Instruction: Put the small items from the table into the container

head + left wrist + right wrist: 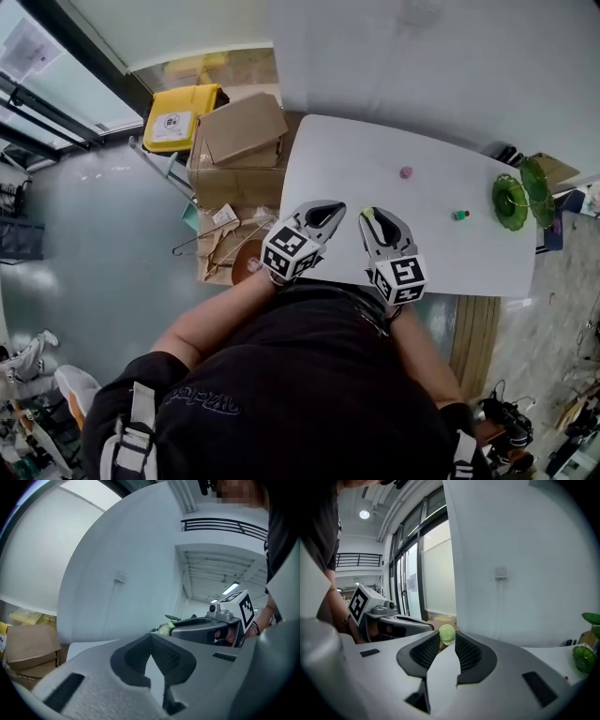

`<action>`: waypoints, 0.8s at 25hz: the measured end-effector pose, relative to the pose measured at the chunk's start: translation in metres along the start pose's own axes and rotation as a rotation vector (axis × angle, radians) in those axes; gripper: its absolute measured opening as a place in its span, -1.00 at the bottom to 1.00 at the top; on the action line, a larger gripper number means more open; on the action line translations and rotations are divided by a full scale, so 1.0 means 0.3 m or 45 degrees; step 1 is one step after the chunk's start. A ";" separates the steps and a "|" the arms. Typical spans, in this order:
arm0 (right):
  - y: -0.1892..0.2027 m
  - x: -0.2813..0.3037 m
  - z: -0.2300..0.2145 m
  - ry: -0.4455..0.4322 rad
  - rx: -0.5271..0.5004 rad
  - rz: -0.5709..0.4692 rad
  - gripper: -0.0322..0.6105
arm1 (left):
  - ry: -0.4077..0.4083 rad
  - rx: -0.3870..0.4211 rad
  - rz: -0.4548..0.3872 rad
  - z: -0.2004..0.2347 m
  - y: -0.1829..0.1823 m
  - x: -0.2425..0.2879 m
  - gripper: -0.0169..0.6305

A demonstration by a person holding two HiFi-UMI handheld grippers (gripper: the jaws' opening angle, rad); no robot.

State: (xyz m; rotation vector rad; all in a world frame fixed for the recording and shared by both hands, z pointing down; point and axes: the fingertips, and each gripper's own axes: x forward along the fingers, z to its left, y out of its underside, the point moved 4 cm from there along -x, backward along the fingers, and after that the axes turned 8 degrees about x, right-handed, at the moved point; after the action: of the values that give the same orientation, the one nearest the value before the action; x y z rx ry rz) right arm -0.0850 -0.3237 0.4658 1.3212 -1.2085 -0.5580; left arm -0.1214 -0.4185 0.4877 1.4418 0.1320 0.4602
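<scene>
On the white table (356,150) lie a small pink item (406,172) and a small green and red item (460,215). At the table's right end stands a green glass tiered dish (511,201), also seen at the right edge of the right gripper view (583,658). My right gripper (368,217) hovers over the near table edge, shut on a yellow-green ball (446,633) pinched at its tips (447,638). My left gripper (330,210) hangs beside it to the left. Its jaws (151,639) meet at the tips with nothing between them.
Cardboard boxes (239,141) and a yellow bin (178,117) stand on the floor left of the table. Wire hangers (202,246) lie near them. A wall runs behind the table. Clutter sits past the table's right end (553,173).
</scene>
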 end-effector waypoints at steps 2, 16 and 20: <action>0.010 -0.023 -0.005 0.033 0.007 -0.005 -0.56 | 0.028 0.014 -0.007 -0.013 -0.006 0.003 -0.93; 0.111 -0.400 -0.198 0.387 0.143 -0.084 -0.56 | 0.356 0.062 0.056 -0.315 0.013 0.224 -0.93; 0.161 -0.567 -0.278 0.490 0.200 -0.130 -0.56 | 0.448 0.101 0.068 -0.458 0.004 0.320 -0.93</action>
State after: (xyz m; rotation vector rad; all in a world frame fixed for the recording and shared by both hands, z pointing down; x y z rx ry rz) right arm -0.0845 -0.1281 0.4675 1.5473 -0.8845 -0.2651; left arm -0.0841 -0.2549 0.4876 1.4334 0.3977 0.7578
